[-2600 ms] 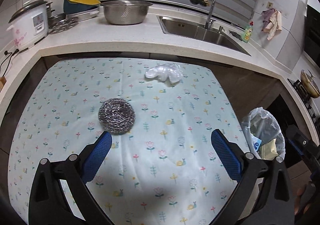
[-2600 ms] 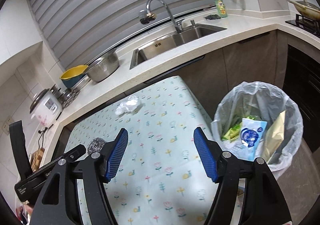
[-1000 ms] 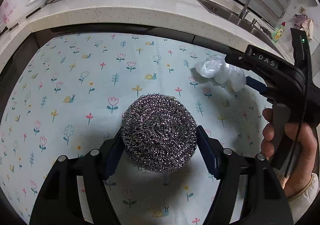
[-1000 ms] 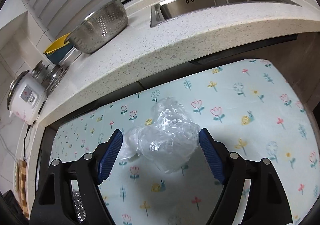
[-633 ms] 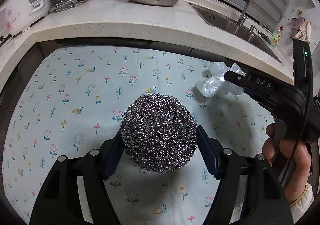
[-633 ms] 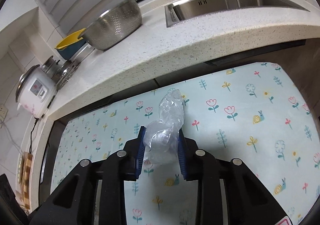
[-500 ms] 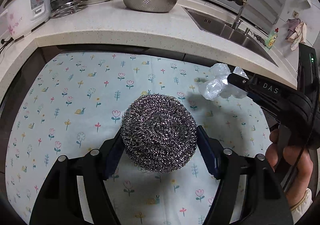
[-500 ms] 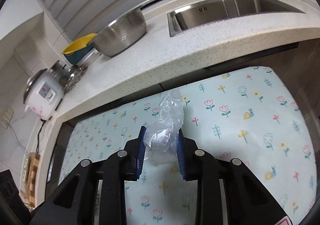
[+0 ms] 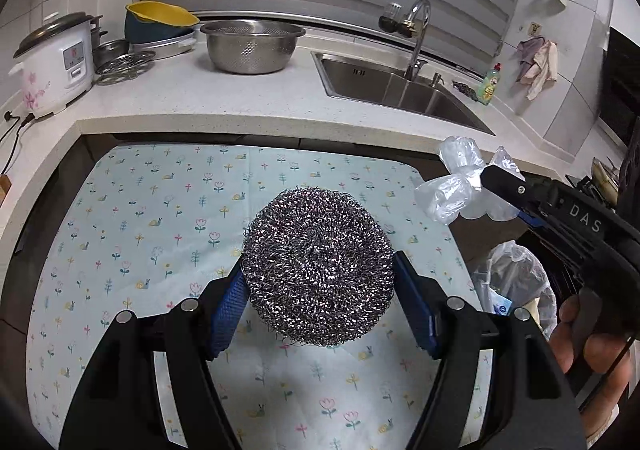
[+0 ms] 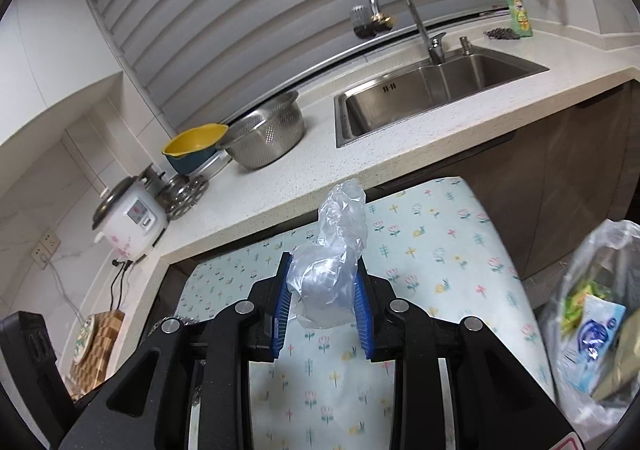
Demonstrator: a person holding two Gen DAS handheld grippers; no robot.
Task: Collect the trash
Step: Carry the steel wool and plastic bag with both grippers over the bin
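My left gripper point(image 9: 318, 294) is shut on a round steel wool scourer point(image 9: 318, 266) and holds it above the flowered tablecloth point(image 9: 140, 218). My right gripper point(image 10: 322, 300) is shut on a crumpled clear plastic bag point(image 10: 334, 262), lifted above the table. The bag also shows in the left wrist view point(image 9: 460, 186), at the tip of the right gripper on the right. A bin lined with a clear bag point(image 10: 600, 314) stands on the floor to the right of the table, with wrappers inside; it also shows in the left wrist view point(image 9: 516, 282).
A stone counter point(image 9: 224, 102) wraps around the table's far and left sides. It carries a rice cooker point(image 9: 52, 66), a steel colander point(image 9: 252, 46), a yellow bowl point(image 9: 160, 16) and a sink point(image 9: 396, 86) with a tap. Dark cabinets stand at the right.
Both grippers closed on their items and lifted them off the table. The right gripper with the bag has moved rightward, toward the bin, which has come into view.
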